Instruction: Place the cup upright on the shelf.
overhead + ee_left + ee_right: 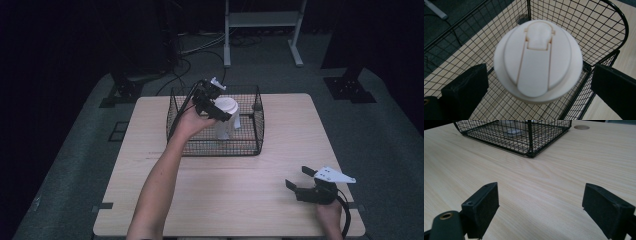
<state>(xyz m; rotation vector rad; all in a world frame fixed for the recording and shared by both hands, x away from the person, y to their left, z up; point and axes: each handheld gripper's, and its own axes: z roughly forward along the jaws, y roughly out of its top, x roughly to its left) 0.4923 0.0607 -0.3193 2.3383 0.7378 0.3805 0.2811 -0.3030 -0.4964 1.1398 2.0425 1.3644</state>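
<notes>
Jaws of L gripper (pixel 536 82) stand wide apart, one each side of white lidded cup (pixel 538 61), w/ visible gaps to the lid rim on both sides in left gripper view; not touching it there. Cup upright inside black wire basket (pixel 599 27), seen from above: round lid w/ raised centre strip and a sip-tab at its far end. High view: L gripper (pixel 216 102) sits over the basket (pixel 252 142), just beside/over the cup lid (pixel 226 106); contact can't be judged from this angle.

Jaws of R gripper (pixel 541 207) also wide apart, nothing between them, only bare tabletop. High view: R gripper (pixel 304 184) near front right corner of table, well apart from basket, held by R hand (pixel 329 212).

Surface: light wood-grain table (pixel 280 200); basket on far half, centre. Round hole in tabletop (pixel 581 127) beyond basket in right gripper view. Room: dark, grey floor (pixel 390 145), cables (pixel 185 65) and a white frame stand (pixel 262 30) behind table.

Writing/labels: none legible on cup, basket or grippers.
</notes>
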